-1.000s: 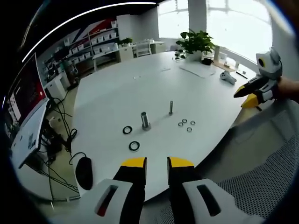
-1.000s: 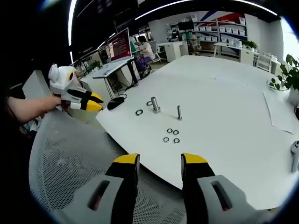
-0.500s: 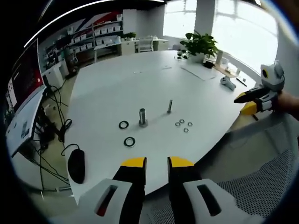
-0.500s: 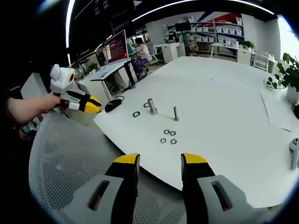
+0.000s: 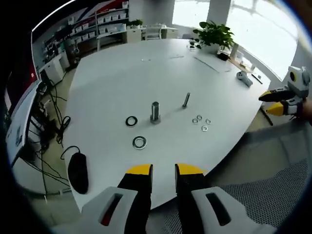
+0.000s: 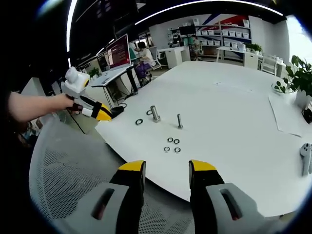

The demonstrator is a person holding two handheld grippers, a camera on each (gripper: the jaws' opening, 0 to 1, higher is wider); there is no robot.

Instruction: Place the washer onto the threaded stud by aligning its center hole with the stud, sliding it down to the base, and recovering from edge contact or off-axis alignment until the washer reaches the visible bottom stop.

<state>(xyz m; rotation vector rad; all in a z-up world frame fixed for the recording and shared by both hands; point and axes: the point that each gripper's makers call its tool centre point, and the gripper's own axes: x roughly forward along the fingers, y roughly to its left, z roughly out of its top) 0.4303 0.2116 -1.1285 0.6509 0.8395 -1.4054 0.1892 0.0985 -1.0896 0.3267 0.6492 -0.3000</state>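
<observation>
Both the left gripper [image 5: 163,169] and the right gripper [image 6: 166,166] are hanging released and holding nothing, the four little washers [image 5: 201,122] are lying loose on the white table [image 5: 122,83] near the thin stud [image 5: 186,100], and the left gripper view is showing a black mouse [image 5: 77,171] while its camera has come closer since before.

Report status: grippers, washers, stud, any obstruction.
Left gripper and right gripper open, empty, short of the table. Washers loose beside the bare stud. Nothing in the way.

no readable text, monitor [image 6: 118,51] screen glowing red (its writing too small and blurred)
</observation>
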